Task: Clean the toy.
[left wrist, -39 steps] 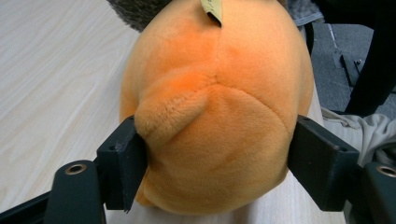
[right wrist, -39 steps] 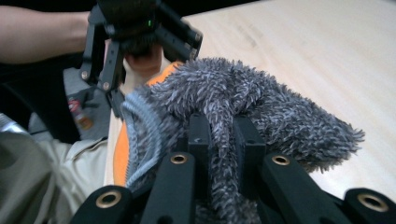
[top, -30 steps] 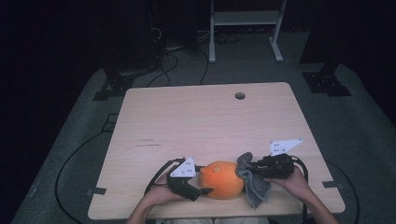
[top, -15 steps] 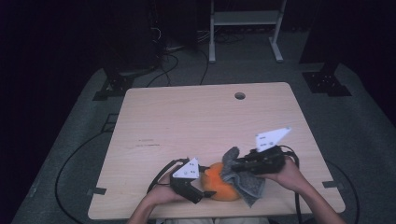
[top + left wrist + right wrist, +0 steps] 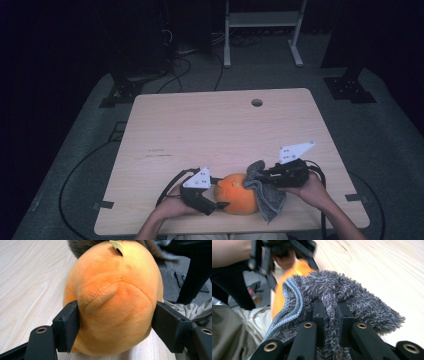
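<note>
Left gripper (image 5: 212,200) clamps the orange plush (image 5: 237,194); right gripper (image 5: 256,175), pinching the grey cloth (image 5: 267,197), sits at the plush's 2 o'clock, probably touching its top.

Light wood worktop (image 5: 225,130) with a round hole (image 5: 257,102) sitting centre frame on grey floor (image 5: 390,130); black cables (image 5: 185,65) trailing upper left, white metal stand (image 5: 260,25) standing top centre, surroundings staying dark.

Light wooden table (image 5: 215,130), round cable hole (image 5: 257,102) near its far edge. Grey carpet (image 5: 385,145) beneath. White metal stand (image 5: 262,20) beyond, black cables (image 5: 190,60) on floor, black bracket feet (image 5: 349,89) at right.
</note>
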Tool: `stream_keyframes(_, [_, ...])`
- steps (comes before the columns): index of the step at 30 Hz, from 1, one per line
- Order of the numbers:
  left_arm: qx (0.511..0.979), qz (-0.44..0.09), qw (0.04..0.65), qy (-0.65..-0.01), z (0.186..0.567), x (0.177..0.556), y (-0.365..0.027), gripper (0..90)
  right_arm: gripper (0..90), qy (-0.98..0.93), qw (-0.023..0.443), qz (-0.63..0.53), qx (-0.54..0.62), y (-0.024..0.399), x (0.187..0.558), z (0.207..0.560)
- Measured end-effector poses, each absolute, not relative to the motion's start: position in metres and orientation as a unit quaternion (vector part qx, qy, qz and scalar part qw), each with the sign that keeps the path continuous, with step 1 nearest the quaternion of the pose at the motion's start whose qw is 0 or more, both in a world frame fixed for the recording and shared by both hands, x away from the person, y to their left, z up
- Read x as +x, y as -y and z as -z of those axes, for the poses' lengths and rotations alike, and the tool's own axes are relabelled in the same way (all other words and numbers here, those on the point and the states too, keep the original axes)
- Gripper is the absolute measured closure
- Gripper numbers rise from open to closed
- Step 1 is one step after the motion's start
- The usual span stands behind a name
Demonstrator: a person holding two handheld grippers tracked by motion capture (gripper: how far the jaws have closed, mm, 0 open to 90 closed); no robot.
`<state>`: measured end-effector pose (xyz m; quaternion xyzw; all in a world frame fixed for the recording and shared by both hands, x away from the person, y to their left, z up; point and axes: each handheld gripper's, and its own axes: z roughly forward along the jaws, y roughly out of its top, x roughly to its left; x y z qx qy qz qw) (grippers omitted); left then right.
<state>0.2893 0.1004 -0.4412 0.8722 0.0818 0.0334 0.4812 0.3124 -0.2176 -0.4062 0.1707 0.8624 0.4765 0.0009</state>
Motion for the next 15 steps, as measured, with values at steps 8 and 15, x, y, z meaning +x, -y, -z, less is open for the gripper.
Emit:
stream_keyframes(8, [0.869, -0.034, 0.484, -0.099, 0.437, 0.293, -0.093, 24.7, 79.6, -0.834, 0.008, -0.504, 0.223, 0.257, 0.297, 0.428])
stream_keyframes(15, [0.875, -0.047, 0.475, -0.084, 0.427, 0.296, -0.076, 25.0, 79.5, -0.839, 0.034, -0.526, 0.136, 0.206, 0.295, 0.379])
